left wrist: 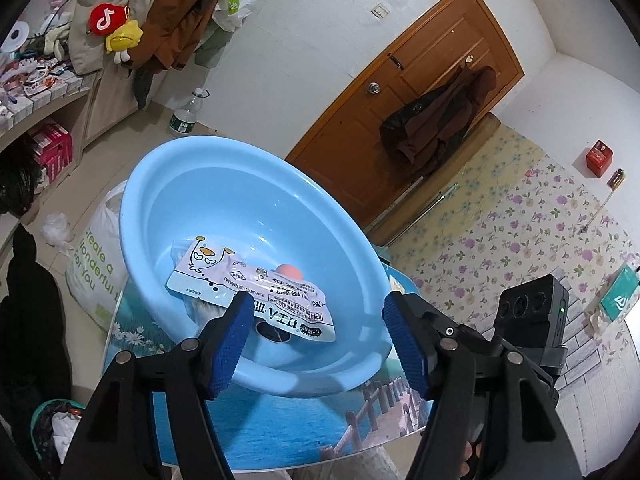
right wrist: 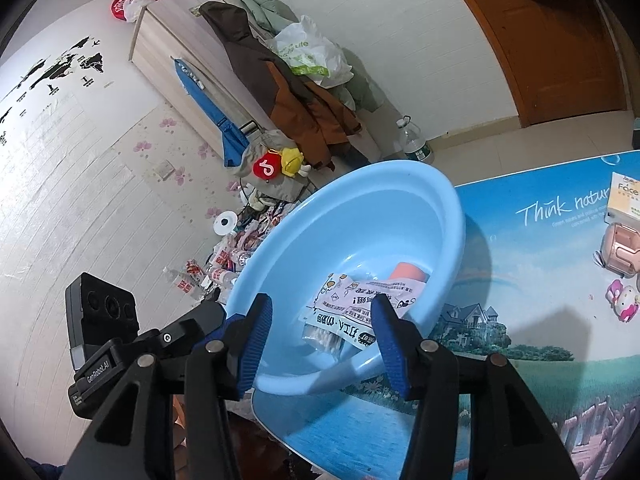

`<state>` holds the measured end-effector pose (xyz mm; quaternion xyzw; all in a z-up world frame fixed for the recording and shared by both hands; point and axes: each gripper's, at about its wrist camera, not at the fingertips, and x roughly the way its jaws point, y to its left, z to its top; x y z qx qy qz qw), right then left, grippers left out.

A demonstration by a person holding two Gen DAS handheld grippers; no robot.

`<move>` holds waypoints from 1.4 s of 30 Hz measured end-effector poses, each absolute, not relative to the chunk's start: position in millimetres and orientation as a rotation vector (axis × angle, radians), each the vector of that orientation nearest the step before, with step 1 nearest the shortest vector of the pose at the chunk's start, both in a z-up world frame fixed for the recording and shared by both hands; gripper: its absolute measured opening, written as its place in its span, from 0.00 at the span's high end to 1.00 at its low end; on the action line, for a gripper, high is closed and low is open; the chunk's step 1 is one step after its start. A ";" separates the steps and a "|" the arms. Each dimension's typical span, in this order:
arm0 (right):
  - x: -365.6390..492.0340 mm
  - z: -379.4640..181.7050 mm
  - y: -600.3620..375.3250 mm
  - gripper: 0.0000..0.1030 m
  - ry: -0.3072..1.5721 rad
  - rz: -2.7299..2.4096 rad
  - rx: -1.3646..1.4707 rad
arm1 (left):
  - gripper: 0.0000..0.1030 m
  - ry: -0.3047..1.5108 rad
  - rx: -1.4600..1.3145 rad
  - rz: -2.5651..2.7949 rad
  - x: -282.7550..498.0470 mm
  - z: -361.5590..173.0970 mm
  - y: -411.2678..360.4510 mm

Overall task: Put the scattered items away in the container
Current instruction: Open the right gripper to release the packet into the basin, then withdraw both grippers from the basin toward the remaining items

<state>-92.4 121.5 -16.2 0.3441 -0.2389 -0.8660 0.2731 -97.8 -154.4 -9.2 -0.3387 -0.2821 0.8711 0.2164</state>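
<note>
A light blue basin [left wrist: 152, 208] [right wrist: 400, 200] stands at the edge of a table with a printed landscape top [left wrist: 288, 420] [right wrist: 520, 280]. In it lies a white snack packet with a cartoon duck [left wrist: 248, 280] [right wrist: 360, 300]. The packet covers part of an orange round thing [left wrist: 289, 270] [right wrist: 408, 270] and a pack of cotton swabs [right wrist: 320, 334]. My left gripper [left wrist: 316, 300] hangs open over the basin's near rim, its blue pads apart and touching nothing. My right gripper [right wrist: 320, 300] is open in the same way above the rim, nothing pressed between its pads.
On the table to the right are a tissue box [right wrist: 624, 196], a pink case [right wrist: 620, 252] and a small pink figure [right wrist: 624, 304]. A water bottle [left wrist: 186, 114] stands on the floor, a white bag [left wrist: 96, 272] beside the table. Clothes hang on the cabinet [right wrist: 192, 40].
</note>
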 end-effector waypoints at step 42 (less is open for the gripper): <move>0.6 41.9 125.5 0.34 -0.229 -2.748 0.803 | 0.21 -0.240 -0.871 2.854 -28.5 33.3 -108.3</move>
